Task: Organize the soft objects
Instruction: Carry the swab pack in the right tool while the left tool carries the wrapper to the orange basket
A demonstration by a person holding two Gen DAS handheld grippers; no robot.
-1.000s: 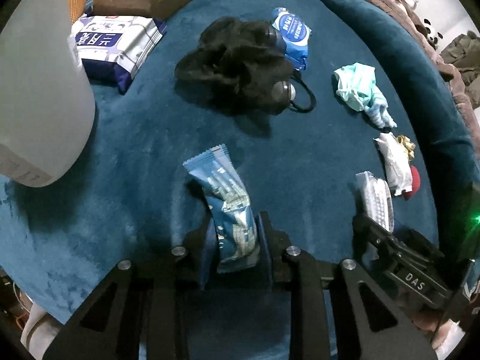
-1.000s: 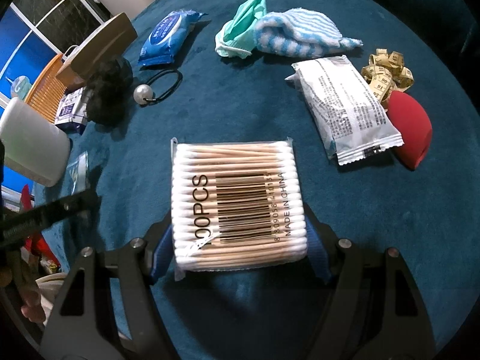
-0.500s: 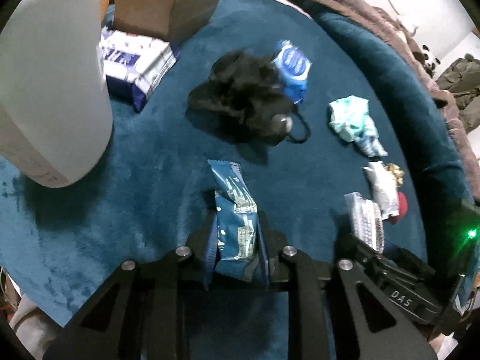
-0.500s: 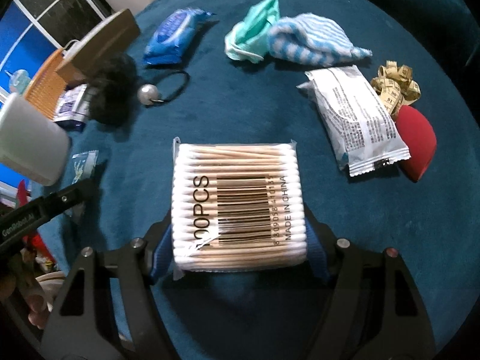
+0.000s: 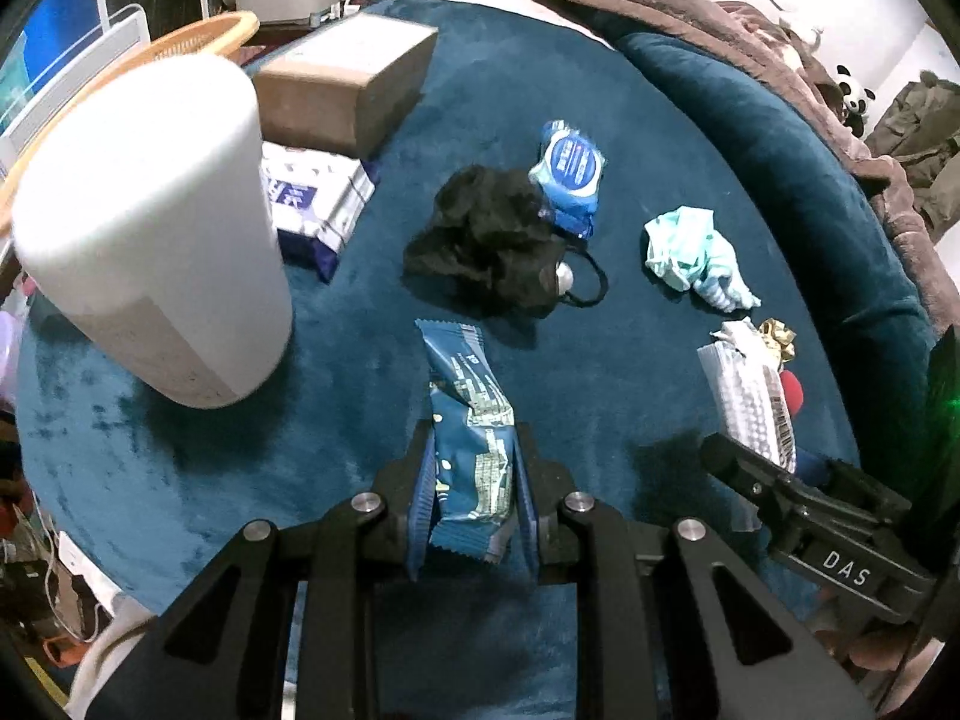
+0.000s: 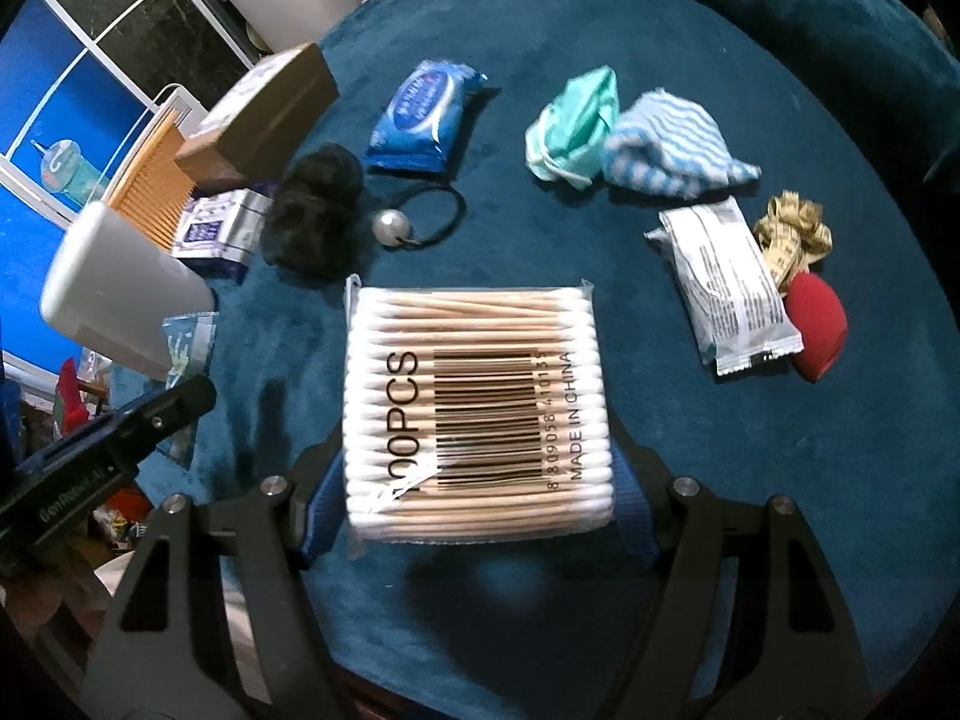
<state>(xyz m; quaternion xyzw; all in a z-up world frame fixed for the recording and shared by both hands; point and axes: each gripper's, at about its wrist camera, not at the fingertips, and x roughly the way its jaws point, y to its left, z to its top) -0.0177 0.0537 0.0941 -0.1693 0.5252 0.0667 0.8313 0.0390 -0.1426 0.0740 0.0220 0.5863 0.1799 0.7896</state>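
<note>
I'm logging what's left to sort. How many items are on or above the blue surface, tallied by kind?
Sealed packets: 5 (blue snack packet, cotton swab pack, blue wipes pack, white packet, navy-and-white pack)
Cloth pieces: 3
Hair tie with pearl: 1
Tape measure: 1
Red sponge: 1
Box: 1
White cylinder: 1
Total: 13

It looked like a home: a teal velvet cushion (image 5: 750,120), a brown blanket (image 5: 690,6) and a panda toy (image 5: 855,99) lay around.
</note>
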